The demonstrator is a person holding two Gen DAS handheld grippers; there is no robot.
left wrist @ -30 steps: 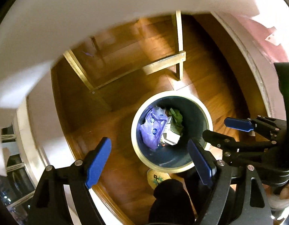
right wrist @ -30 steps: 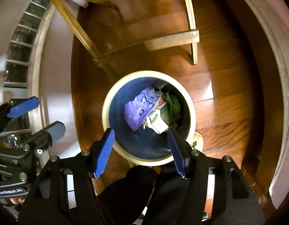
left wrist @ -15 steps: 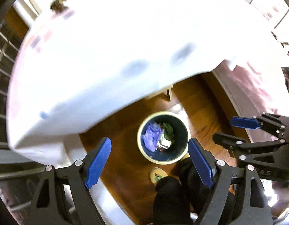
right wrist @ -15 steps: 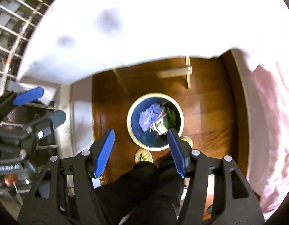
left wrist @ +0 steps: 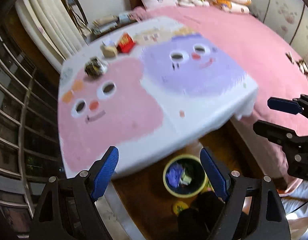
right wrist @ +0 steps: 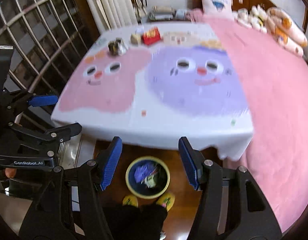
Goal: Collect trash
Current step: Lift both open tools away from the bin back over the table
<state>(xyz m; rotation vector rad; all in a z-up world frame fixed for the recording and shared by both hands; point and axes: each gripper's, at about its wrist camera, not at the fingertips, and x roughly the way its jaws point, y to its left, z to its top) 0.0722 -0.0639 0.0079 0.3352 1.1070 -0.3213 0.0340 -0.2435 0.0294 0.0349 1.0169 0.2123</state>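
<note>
On the floor below the desk's near edge sits the trash bin (right wrist: 147,177), a round dark one with a pale yellow rim, and I can see it already holds a crumpled purple wrapper (right wrist: 141,172) and a small carton (right wrist: 150,181) with something green beside it. So part of the collecting looks done.

My left gripper (left wrist: 161,177) hangs above the near edge with its blue pads spread wide and nothing between them. My right gripper (right wrist: 149,163) is likewise spread and empty, with the bin showing through the gap far below. Neither one touches anything.

What I judge is left lies at the far edge of the desk (right wrist: 154,124), whose cloth bears two cartoon faces, one pink and one purple. Toward the far left corner there is a dark crumpled packet (right wrist: 116,46). Just beside it, along the far edge, sit a small tan box (right wrist: 136,38) and a red fries carton (right wrist: 151,35). They are blurred, so I cannot tell whether they are empty or touching one another. The near half of the cloth carries nothing that I can make out besides its print.

The pink bed (right wrist: 278,92) runs along the desk's right edge, and the person's yellow slippers (right wrist: 130,201) stand just by the bin. I would reckon the job is partway through, with those three far-edge items still to fetch.
</note>
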